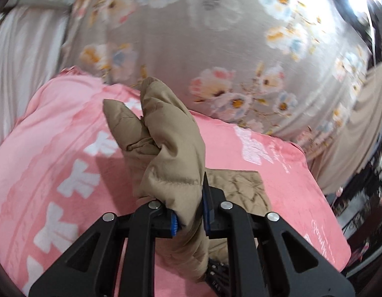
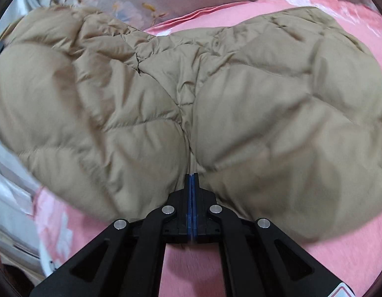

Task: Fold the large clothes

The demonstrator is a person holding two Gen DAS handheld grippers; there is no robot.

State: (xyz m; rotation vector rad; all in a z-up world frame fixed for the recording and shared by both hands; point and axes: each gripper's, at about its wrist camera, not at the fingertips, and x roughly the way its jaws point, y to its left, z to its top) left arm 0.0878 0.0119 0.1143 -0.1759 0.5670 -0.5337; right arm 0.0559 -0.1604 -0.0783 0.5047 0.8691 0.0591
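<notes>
Pinching a fold of tan puffer jacket point(image 1: 166, 148), left tongs point(image 1: 191, 212) grip; right tongs point(image 2: 192, 180) clamp its hem.

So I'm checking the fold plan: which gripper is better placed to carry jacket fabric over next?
Left, probably: the left gripper clamps a raised fold of the tan puffer jacket. The right gripper only nips its edge.

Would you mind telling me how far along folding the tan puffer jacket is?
Early. Both grips look made: left gripper clamps a jacket flap, right gripper is shut at the tan puffer jacket edge. The jacket lies spread on the pink blanket, no finished fold visible.
</notes>
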